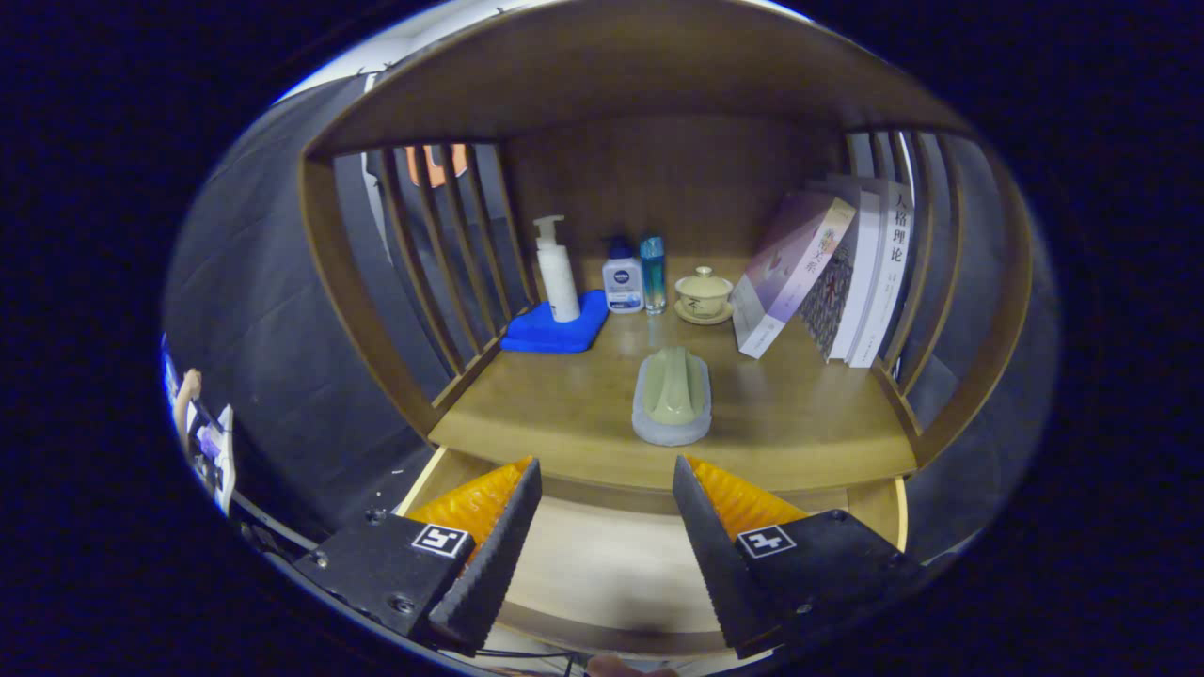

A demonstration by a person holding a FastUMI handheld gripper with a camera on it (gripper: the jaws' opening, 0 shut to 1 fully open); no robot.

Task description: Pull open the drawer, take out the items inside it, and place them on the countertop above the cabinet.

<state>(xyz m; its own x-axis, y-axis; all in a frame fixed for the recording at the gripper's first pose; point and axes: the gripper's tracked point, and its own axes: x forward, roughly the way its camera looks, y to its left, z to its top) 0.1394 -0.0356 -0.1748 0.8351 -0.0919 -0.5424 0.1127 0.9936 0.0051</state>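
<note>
My gripper (pixel 607 480) is open, with nothing between its fingers. Below the fingers the drawer (pixel 611 574) stands pulled out, showing a bare pale bottom. Just beyond the fingertips is the wooden countertop (pixel 800 423) of the cabinet. On it, straight ahead, lies a pale grey-green oblong item (pixel 672 395), a green piece resting on a grey base. It sits apart from the fingers.
At the back of the countertop stand a white pump bottle (pixel 556 270) on a blue cloth (pixel 555 331), a small white-and-blue bottle (pixel 623 276), a blue vial (pixel 653 273) and a lidded cup on a saucer (pixel 704 295). Leaning books (pixel 828 277) fill the right. Slatted sides (pixel 451 254) and a top shelf enclose the space.
</note>
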